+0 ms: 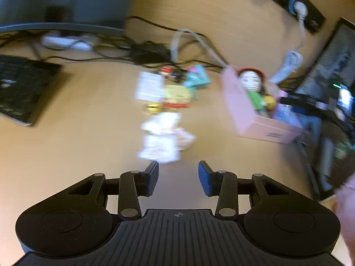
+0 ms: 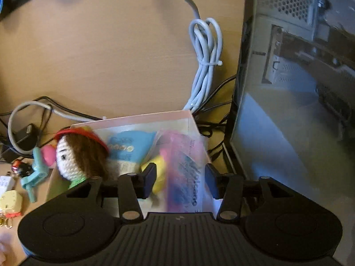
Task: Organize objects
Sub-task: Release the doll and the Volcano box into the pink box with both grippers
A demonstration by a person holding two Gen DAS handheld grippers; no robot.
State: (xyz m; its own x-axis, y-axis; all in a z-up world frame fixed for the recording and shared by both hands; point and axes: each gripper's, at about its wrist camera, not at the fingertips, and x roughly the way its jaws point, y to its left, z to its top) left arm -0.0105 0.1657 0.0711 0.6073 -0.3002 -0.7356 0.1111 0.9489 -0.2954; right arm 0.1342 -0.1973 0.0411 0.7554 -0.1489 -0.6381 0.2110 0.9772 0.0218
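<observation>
A pink box stands on the wooden desk at the right, with a crochet doll in a red hat inside it. A blurred pile of small items lies mid-desk: white packets, a yellow piece, a white card and a teal toy. My left gripper is open and holds nothing, just short of the white packets. My right gripper hangs over the box, open, with a clear bag of pink and purple contents lying between its fingers beside the doll.
A dark keyboard lies at the left, and tangled black cables run behind the pile. A coiled grey cable and a computer case stand close behind and right of the box. A teal toy lies left of it.
</observation>
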